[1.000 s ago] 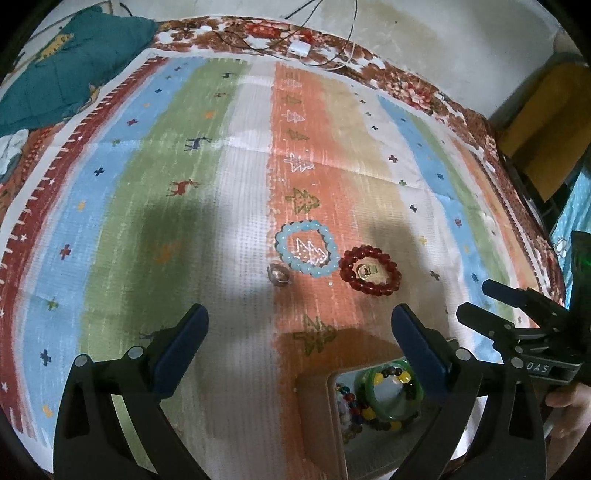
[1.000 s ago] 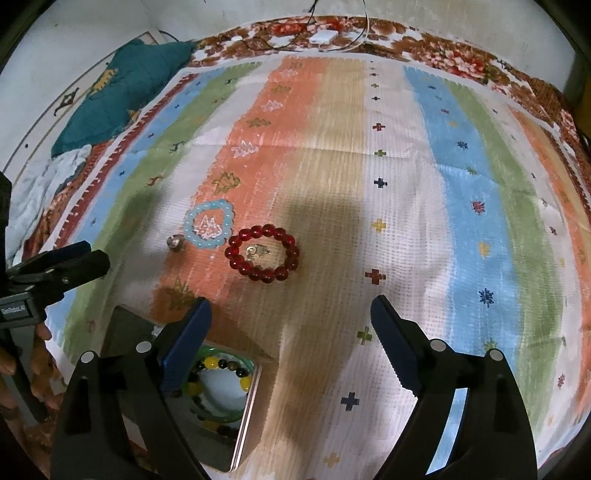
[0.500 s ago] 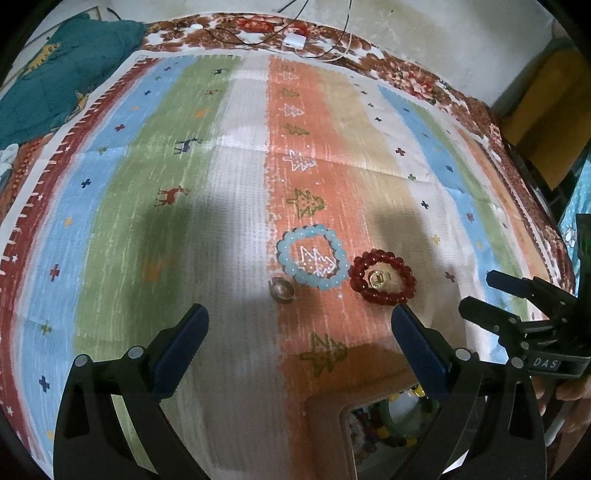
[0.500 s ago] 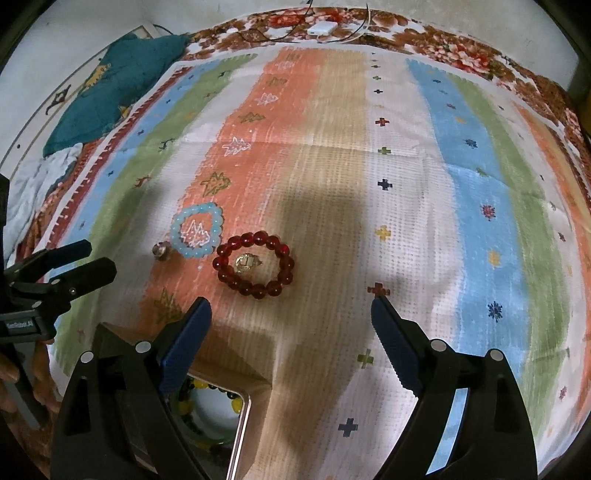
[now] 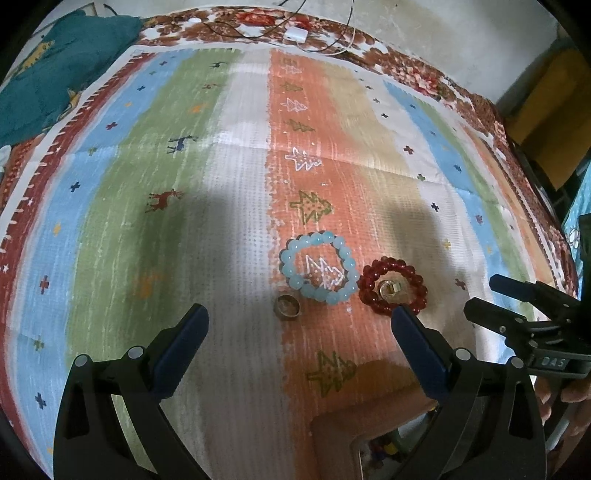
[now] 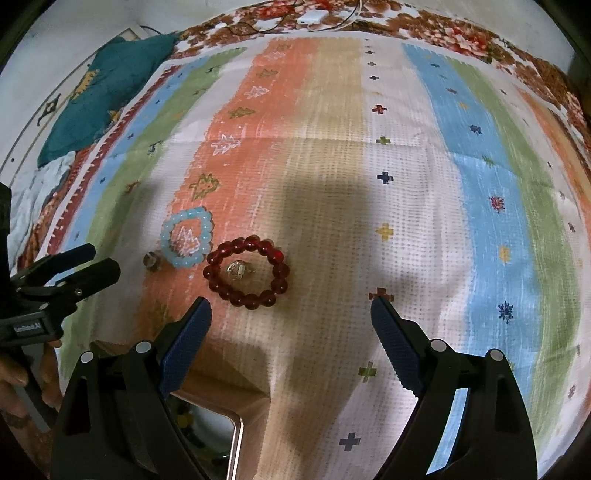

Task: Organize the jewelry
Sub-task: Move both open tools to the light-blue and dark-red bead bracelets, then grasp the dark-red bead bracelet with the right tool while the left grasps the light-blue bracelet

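Observation:
A light-blue bead bracelet (image 5: pixel 318 271) lies on the striped cloth, also in the right wrist view (image 6: pixel 186 236). A dark-red bead bracelet (image 5: pixel 393 290) (image 6: pixel 246 271) lies right of it, with a small gold ring (image 5: pixel 388 288) (image 6: pixel 236 269) inside its loop. A metal ring (image 5: pixel 287 306) (image 6: pixel 152 259) lies left of the blue bracelet. The jewelry box (image 5: pixel 354 424) (image 6: pixel 210 435) sits at the near edge, partly hidden. My left gripper (image 5: pixel 299 321) is open and empty just short of the rings. My right gripper (image 6: pixel 291 306) is open and empty near the red bracelet.
The striped cloth (image 5: pixel 236 192) covers a bed. A teal pillow (image 5: pixel 55 74) lies at the far left. A white charger with cables (image 5: pixel 295 35) lies at the far edge. A yellow-brown piece of furniture (image 5: pixel 546 110) stands at the right.
Both grippers have moved forward toward the jewelry. The bracelets and rings sit lower and nearer in both views, and the box has slid mostly out of view below. Nothing on the cloth moved.

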